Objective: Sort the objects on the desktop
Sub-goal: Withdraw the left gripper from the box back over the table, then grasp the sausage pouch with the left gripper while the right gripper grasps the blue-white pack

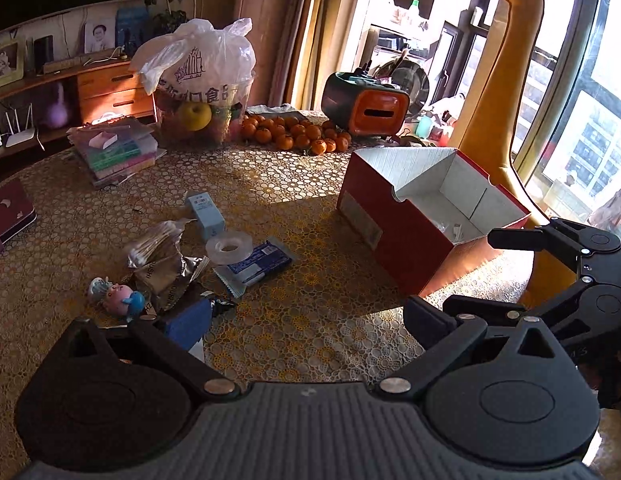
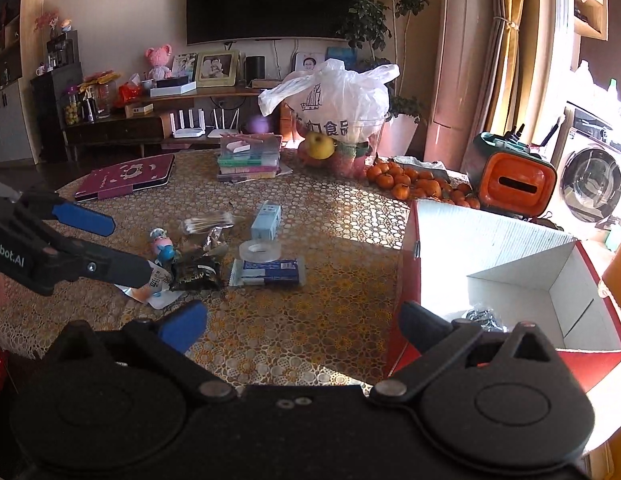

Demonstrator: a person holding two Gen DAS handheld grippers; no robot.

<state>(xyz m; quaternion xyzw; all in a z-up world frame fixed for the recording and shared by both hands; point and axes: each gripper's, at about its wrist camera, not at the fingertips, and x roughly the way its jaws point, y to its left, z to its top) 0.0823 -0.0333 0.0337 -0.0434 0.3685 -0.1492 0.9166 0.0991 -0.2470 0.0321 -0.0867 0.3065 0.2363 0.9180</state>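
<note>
Both hand-held grippers (image 1: pixel 298 320) (image 2: pixel 298 320) agape; nothing held

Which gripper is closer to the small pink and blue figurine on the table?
Left. The left gripper hangs open right beside the figurine. The right gripper, also open, sits farther off, by the red box.

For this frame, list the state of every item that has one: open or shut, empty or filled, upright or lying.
Left gripper: open, holds nothing.
Right gripper: open, holds nothing.
Red cardboard box with white inside: open, a small dark item at the bottom.
Clear tape roll: lying flat, partly on the blue wrapped packet.
Pale blue small carton: lying on its side.
White plastic bag: tied shut, atop the fruit bowl.
</note>
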